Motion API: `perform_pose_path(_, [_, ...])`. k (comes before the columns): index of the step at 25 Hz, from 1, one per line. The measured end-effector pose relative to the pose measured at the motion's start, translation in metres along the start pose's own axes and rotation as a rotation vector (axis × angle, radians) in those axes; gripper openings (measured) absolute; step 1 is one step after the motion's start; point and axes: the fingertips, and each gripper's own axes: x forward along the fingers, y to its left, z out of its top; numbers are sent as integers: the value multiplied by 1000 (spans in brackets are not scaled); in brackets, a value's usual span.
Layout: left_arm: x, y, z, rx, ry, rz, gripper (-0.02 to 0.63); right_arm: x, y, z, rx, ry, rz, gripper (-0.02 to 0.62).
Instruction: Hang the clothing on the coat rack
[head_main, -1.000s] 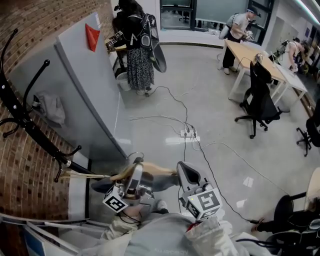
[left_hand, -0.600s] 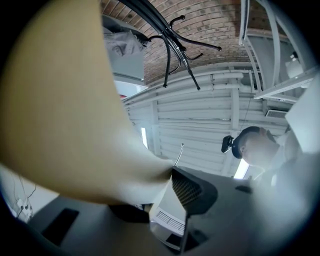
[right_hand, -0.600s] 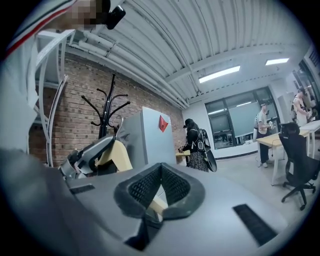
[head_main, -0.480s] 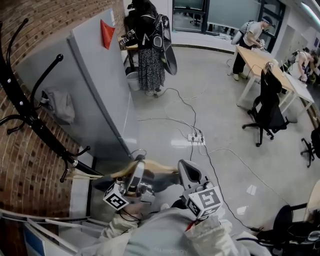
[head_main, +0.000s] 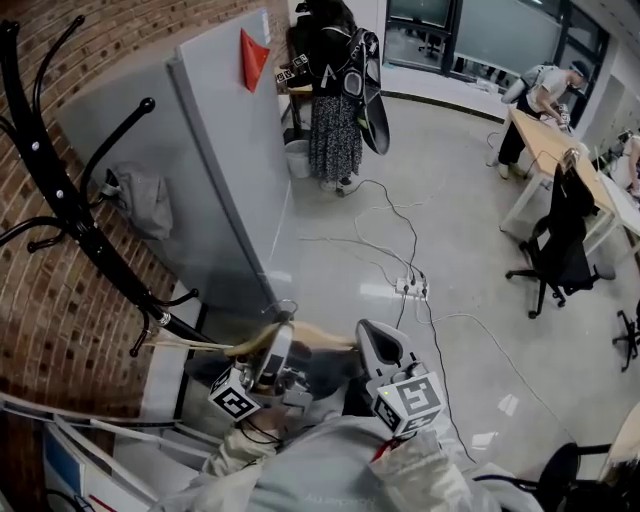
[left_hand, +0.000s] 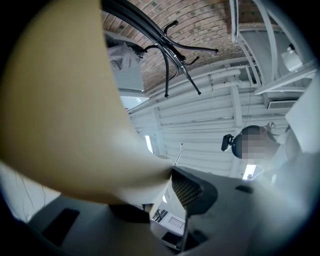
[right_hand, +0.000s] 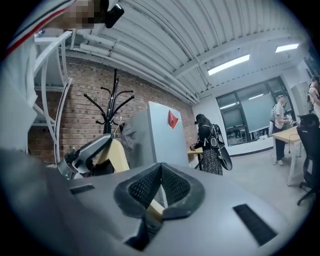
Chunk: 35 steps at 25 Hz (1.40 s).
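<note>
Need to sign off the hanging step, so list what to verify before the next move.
1. Grip of left claw on tan hanger: ok, pads pressed on it.
2. Grip of right claw: ok, shut on another part of it.
3. Hanger's wire hook uncovered: ok, pokes up beside the left claw.
4. Bare arm on coat rack: ok, the ball-tipped arm carries nothing.
5. Hanger close to that arm: not ok, well apart.
6. Hold of clothing on hanger: cannot tell, hidden below the claws.
</note>
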Motion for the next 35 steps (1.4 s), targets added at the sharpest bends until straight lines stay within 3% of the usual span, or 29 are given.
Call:
perform_pose_path(16, [14, 55, 47, 133, -155, 117, 121, 102, -9, 6, 0, 22, 251, 25])
perform_pose_path(24, [25, 71, 66, 238, -228, 177, 121, 150, -6, 14, -8, 42, 418, 25])
perform_pose_path(29, [18, 78, 85, 267, -328, 232, 121, 177, 7, 23, -14, 45, 539, 25])
perform_pose_path(35, [14, 79, 99, 374, -395, 297, 121, 200, 19, 23, -29, 67, 656, 25])
